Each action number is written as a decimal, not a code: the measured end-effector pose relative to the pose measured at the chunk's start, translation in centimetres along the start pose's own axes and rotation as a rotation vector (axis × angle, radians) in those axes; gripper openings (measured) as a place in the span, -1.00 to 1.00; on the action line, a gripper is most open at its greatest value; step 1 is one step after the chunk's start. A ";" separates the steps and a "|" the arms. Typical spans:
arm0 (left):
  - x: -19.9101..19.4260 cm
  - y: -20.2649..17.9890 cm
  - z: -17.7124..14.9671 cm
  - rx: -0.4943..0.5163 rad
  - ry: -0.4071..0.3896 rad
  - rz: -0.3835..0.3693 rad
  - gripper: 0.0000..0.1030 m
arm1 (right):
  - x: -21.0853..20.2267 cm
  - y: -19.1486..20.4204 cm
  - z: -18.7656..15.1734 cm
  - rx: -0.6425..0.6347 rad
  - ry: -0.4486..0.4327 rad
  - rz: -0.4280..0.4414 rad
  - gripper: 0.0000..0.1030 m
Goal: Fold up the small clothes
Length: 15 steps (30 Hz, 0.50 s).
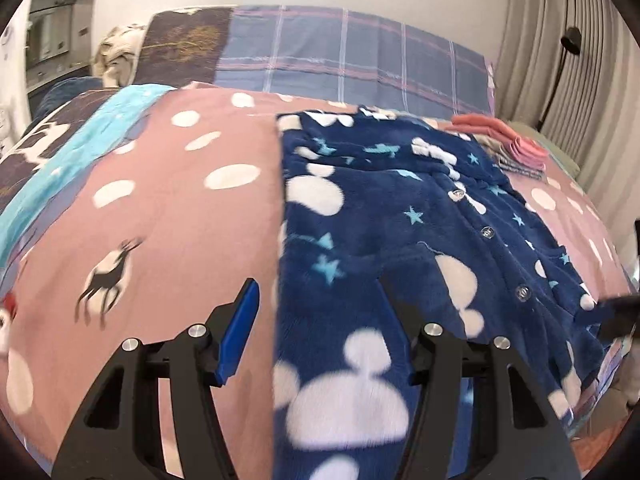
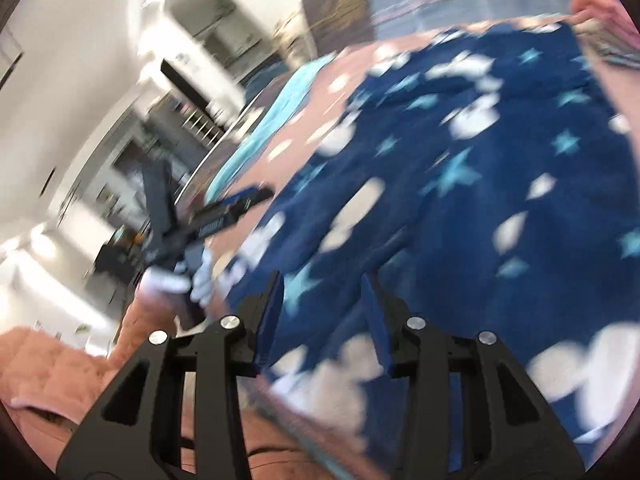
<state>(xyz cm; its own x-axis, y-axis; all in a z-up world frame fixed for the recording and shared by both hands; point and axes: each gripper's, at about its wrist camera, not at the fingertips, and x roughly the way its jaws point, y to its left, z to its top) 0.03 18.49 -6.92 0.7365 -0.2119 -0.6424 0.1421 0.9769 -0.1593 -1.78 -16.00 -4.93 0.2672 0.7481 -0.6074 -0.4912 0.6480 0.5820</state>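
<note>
Left wrist view: the navy fleece pyjama top (image 1: 380, 216), printed with white blobs and pale stars, lies spread on the pink dotted bedspread (image 1: 192, 208) with its button placket (image 1: 486, 232) facing up and its left side forming a straight edge. The left hand-held gripper (image 1: 316, 304) hovers over the near part of that edge, fingers spread wide, holding nothing; one finger is above the bedspread, the other above the fleece.

In the right wrist view, which is heavily blurred, the right hand-held gripper (image 2: 326, 304) also stands spread, low over the near hem of the top, with fleece between and beyond its fingers. I cannot tell whether the pads touch the cloth.

The top looks soft, thick and light. It should drape and slide little on the bedspread, yet bunch if pinched in the middle. The hem corners or the straight side edge seem the best holds, taken through both layers.

Left of the top, the bedspread offers open room. Beyond the top's far right corner sits a stack of folded pink cloths (image 1: 516, 144), quite near, so a fold toward that side could brush it.
</note>
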 end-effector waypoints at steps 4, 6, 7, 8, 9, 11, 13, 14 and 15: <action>-1.9 0.9 -2.1 -0.033 0.006 0.019 0.16 | 3.4 0.3 -2.3 0.029 0.132 -0.069 -0.19; -2.6 1.5 -3.3 -0.050 0.011 0.037 0.16 | 4.4 -0.2 -2.9 0.078 0.141 -0.087 -0.19; -2.8 1.7 -3.7 -0.059 0.012 0.040 0.16 | 4.3 -0.3 -2.9 0.097 0.131 -0.078 -0.16; -3.1 2.0 -4.2 -0.075 0.012 0.040 0.16 | 4.2 -0.2 -2.8 0.106 0.127 -0.073 -0.14; -3.3 2.2 -4.5 -0.087 0.013 0.038 0.16 | 4.3 -0.3 -2.6 0.115 0.126 -0.069 -0.08; -3.6 2.6 -5.4 -0.117 0.018 0.012 0.16 | 4.7 -0.2 -2.7 0.129 0.131 -0.053 -0.05; -3.7 2.6 -6.0 -0.133 0.030 -0.012 0.16 | 5.3 -0.1 -2.6 0.135 0.143 -0.013 -0.22; -3.7 2.6 -6.2 -0.137 0.035 -0.021 0.16 | 5.6 -0.1 -2.5 0.138 0.146 -0.002 -0.52; -3.7 2.5 -6.4 -0.139 0.037 -0.027 0.16 | 6.2 -0.1 -2.4 0.165 0.148 0.002 -0.79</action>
<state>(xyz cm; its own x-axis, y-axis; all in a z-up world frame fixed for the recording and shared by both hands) -6.60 21.53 -9.71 0.7085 -0.2414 -0.6631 0.0666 0.9584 -0.2777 -2.09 -11.79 -10.04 0.1357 0.7284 -0.6716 -0.3463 0.6700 0.6566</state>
